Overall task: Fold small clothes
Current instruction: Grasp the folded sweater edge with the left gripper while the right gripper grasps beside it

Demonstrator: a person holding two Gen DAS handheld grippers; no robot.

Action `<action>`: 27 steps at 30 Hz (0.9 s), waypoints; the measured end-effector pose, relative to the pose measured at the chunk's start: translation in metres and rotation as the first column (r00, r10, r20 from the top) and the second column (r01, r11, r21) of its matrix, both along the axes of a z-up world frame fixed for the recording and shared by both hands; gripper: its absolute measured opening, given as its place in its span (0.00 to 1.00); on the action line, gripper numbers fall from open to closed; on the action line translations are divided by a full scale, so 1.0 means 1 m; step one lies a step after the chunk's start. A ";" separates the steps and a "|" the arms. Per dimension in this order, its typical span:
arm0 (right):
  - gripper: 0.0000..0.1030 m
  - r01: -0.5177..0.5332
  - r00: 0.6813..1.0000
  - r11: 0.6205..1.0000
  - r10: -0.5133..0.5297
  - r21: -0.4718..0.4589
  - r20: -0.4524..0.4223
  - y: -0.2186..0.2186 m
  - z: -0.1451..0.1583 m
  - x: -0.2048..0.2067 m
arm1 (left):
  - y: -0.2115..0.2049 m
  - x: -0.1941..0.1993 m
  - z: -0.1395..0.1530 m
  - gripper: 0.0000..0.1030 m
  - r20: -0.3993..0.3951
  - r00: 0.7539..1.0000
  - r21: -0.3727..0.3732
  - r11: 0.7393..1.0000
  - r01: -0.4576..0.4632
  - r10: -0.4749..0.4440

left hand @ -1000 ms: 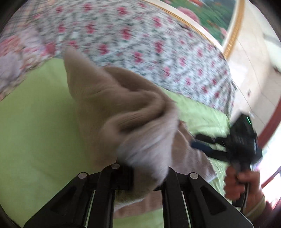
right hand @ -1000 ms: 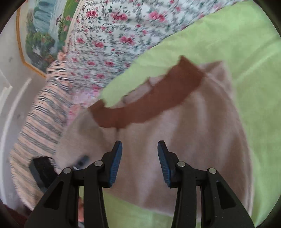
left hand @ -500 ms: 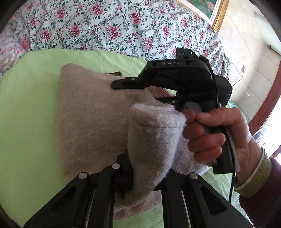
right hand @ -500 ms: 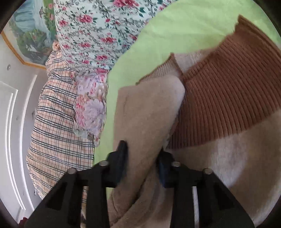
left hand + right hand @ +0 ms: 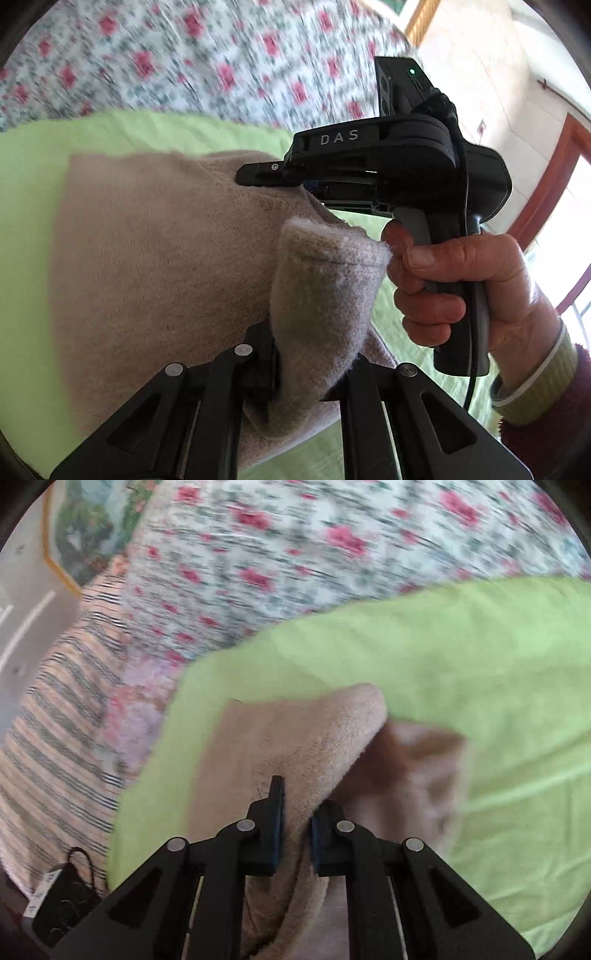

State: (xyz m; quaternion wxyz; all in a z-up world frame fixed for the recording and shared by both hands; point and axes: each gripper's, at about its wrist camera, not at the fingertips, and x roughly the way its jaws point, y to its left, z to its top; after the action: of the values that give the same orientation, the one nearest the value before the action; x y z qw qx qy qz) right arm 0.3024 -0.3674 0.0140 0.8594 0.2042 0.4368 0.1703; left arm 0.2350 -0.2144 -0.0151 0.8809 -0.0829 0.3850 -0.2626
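Your left gripper [image 5: 310, 354] is clamped on a thick fold of the beige sweater [image 5: 155, 258] at lower centre; your right gripper [image 5: 295, 827] pinches another fold, the rest lying on the green sheet [image 5: 480, 672]. Uneven pulling could drag the layers askew, or the bulky knit may slip free.

Floral quilt [image 5: 207, 70] smeared by motion blur in both wrist views; I can't resolve its print. Framed picture [image 5: 88, 528] at the right view's upper left corner is blurred and cut by the frame edge. My right gripper [image 5: 258, 173]: fingertips buried in the beige sweater [image 5: 155, 258], so I can't see their gap from the left view. Left gripper [image 5: 306, 369]: fold of knit hides the inner pads. Brown collar band [image 5: 402, 753] blurred, partly under a fold. Dark device [image 5: 62, 904] at the lower left, cropped, unidentifiable.
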 end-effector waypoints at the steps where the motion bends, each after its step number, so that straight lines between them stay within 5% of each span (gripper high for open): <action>1: 0.13 0.011 1.000 1.000 -0.011 -0.006 -0.008 -0.005 -0.006 -0.001 | -0.007 0.002 -0.007 0.08 -0.017 1.000 0.007 1.000 0.006 -0.006; 8: 0.13 0.025 1.000 0.992 -0.026 -0.124 -0.007 -0.011 -0.031 0.003 | -0.024 0.010 -0.023 0.14 -0.088 0.995 0.028 0.998 0.049 -0.046; 10: 0.14 0.040 0.999 0.992 -0.040 -0.119 0.004 -0.014 -0.029 0.001 | -0.016 0.000 -0.019 0.26 -0.089 0.993 0.011 0.997 0.080 -0.079; 15: 0.15 0.091 0.996 0.987 -0.091 -0.132 0.003 -0.023 -0.024 -0.018 | 0.014 -0.033 -0.006 0.39 -0.096 0.988 -0.033 0.993 0.115 -0.118; 21: 0.32 0.126 0.992 0.984 -0.128 -0.129 -0.007 -0.029 -0.015 -0.042 | 0.076 -0.052 0.016 0.60 -0.077 0.997 -0.042 0.999 0.018 -0.021; 24: 0.55 0.137 0.991 0.989 -0.137 -0.058 -0.006 -0.037 -0.014 -0.048 | 0.107 -0.034 0.013 0.80 -0.090 0.995 -0.055 0.997 -0.054 0.049; 27: 0.61 0.113 0.993 0.994 -0.113 -0.012 -0.022 -0.035 -0.017 -0.047 | 0.134 -0.005 0.006 0.80 -0.154 0.983 -0.075 0.990 -0.116 0.103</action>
State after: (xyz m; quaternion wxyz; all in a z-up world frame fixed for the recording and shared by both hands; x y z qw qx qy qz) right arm 0.2553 -0.4027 -0.0034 0.8636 0.2258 0.4353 0.1168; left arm 0.2302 -0.0806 -0.0093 0.8585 -0.1604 0.4333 -0.2226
